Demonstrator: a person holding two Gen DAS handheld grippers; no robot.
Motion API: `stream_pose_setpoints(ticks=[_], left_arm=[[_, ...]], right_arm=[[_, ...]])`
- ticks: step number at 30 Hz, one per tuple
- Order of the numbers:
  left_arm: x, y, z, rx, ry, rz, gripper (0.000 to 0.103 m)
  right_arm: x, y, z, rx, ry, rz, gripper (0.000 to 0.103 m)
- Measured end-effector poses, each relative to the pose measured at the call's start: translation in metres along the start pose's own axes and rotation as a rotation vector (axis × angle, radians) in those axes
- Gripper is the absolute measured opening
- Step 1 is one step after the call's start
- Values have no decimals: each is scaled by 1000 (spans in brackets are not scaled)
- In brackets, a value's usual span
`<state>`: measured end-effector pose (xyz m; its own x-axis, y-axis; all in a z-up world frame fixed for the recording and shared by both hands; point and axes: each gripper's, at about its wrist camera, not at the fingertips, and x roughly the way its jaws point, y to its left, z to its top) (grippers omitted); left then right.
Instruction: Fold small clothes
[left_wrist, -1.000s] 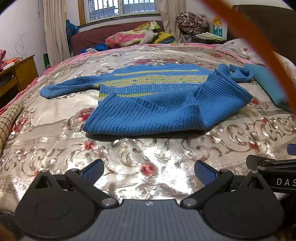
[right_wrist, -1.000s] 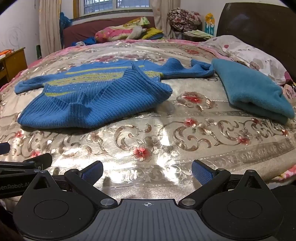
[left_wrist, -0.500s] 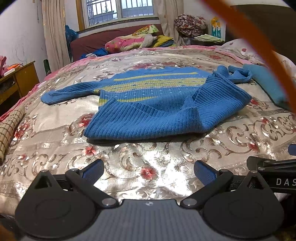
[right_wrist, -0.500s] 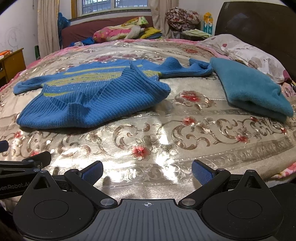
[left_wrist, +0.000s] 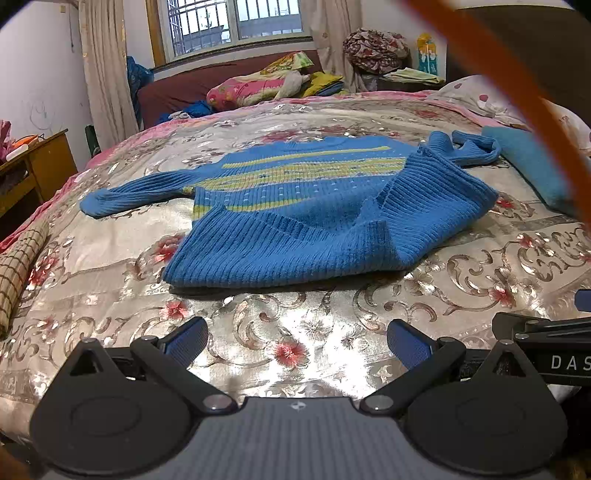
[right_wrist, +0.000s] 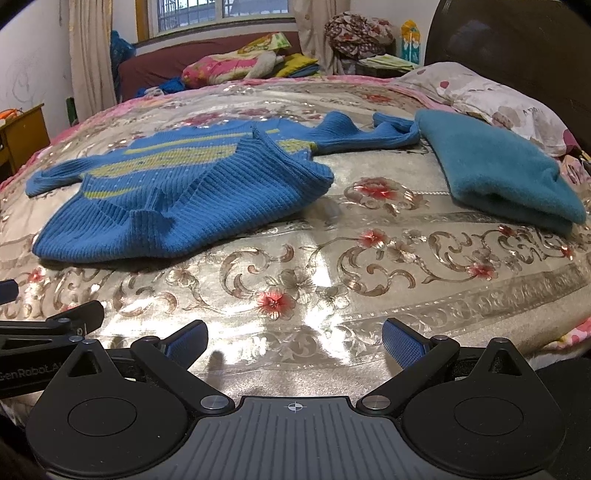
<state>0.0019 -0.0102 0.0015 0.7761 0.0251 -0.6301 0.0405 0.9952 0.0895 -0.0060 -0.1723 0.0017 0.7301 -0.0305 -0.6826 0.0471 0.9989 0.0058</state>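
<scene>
You're barely into it: the sweater lies on the bed with only its hem flipped up and both sleeves out, a teal one already folded beside it, both grippers' fingers spread, holding nothing.

A wide bed under a shiny floral-patterned cover fills the space ahead of the claw. Beyond its far edge a barred window lets in daylight, flanked by pale curtains. Below the window runs a dark red couch heaped with bedding. A wooden cabinet stands far left; a dark headboard rises far right.
</scene>
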Motion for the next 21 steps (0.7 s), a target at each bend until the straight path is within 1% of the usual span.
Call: stream_pose_setpoints(ticks=[21], left_arm=[[1, -1, 2, 2, -1, -5, 103]], right_arm=[[1, 1, 1, 1, 2, 4, 101]])
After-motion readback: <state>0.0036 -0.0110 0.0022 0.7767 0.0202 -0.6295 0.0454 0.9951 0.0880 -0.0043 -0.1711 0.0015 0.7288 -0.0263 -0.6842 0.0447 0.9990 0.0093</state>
